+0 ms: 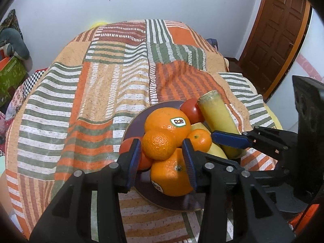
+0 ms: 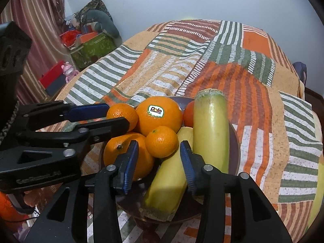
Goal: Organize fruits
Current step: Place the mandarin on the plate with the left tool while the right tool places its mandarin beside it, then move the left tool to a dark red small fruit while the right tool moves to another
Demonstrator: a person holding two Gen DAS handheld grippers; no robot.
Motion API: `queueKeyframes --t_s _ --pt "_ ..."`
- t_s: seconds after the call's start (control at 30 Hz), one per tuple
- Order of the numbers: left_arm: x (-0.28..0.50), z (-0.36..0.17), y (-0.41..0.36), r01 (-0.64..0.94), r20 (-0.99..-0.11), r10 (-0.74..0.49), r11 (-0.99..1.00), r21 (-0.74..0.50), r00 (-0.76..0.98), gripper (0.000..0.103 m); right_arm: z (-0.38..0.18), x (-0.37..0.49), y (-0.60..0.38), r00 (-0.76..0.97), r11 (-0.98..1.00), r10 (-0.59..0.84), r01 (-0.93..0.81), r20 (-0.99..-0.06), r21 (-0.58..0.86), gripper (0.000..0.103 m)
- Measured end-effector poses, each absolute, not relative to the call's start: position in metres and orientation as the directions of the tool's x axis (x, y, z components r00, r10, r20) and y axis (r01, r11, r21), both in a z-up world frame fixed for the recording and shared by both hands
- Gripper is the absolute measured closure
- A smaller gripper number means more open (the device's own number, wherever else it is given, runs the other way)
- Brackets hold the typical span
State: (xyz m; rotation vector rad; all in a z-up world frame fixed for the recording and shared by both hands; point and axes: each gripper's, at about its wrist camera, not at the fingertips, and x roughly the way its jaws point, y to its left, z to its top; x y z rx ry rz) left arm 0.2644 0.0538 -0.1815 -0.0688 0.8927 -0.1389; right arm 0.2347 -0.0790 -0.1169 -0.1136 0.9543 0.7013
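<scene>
A bed covered in a patchwork spread of orange, green and white striped cloth [image 1: 97, 93] is filling both views, and near its front edge a round dark purple plate [image 1: 133, 125] is carrying the whole pile of fruit. The largest pieces are two long pale yellow-green cut stalks, one lying along the plate's right side [image 2: 210, 129] and the other [image 2: 168, 184] pointing toward the right wrist camera; next come two big oranges, the one with a Dole sticker [image 1: 168, 124] sitting high in the pile and a second one [image 1: 171, 174] at the front, then a red tomato [image 1: 191, 110] at the back, and finally the small mandarins. The left gripper [image 1: 162, 158] is hovering open with its blue pads on either side of one small mandarin [image 1: 159, 144], apparently not yet pressing it. The right gripper [image 2: 159, 163] is likewise open, straddling the near stalk just below another small mandarin [image 2: 161, 141]. The step in hand looks like choosing and picking a first fruit off the heap. The next move probably calls for the left jaws closing gently on the mandarin, then lifting straight up so the stacked oranges are not rolling off the plate.
</scene>
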Motion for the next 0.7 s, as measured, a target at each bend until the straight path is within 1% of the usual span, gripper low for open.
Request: queueKeyframes --t_s 0.07,0.23,0.33,0.37,0.4,0.47,0.6,0.7 --pt "0.259 -0.176 0.053 0.094 -0.764 -0.146 0.989 -0.111 0.628 0.058 -0.114 0.233 -0.081 0.39 0.784 0.49 -0.589 -0.78 0.198 0.061" --pt "0.243 -0.163 0.052 0.094 -0.75 -0.133 0.991 -0.095 0.649 0.05 -0.1 0.226 -0.095 0.422 0.796 0.485 -0.575 -0.766 0.188 0.061" --pt "0.232 -0.157 0.052 0.09 -0.747 -0.128 0.992 -0.091 0.653 0.045 -0.091 0.219 -0.107 0.442 0.807 0.477 -0.563 -0.76 0.179 0.059" --pt "0.228 -0.156 0.052 0.089 -0.747 -0.128 0.992 -0.093 0.652 0.041 -0.089 0.214 -0.112 0.451 0.813 0.47 -0.556 -0.759 0.174 0.057" --pt "0.225 -0.156 0.053 0.086 -0.749 -0.129 0.992 -0.095 0.65 0.035 -0.088 0.212 -0.116 0.455 0.816 0.468 -0.553 -0.758 0.172 0.054" --pt "0.218 -0.155 0.052 0.08 -0.754 -0.127 0.992 -0.098 0.645 0.029 -0.087 0.204 -0.123 0.46 0.821 0.456 -0.548 -0.762 0.161 0.053" --pt "0.205 -0.16 0.048 0.079 -0.771 -0.122 0.993 -0.092 0.625 0.025 -0.093 0.189 -0.131 0.449 0.823 0.429 -0.552 -0.784 0.135 0.052" --pt "0.198 -0.169 0.046 0.078 -0.79 -0.129 0.992 -0.102 0.6 0.024 -0.096 0.178 -0.135 0.442 0.825 0.425 -0.549 -0.79 0.136 0.052"
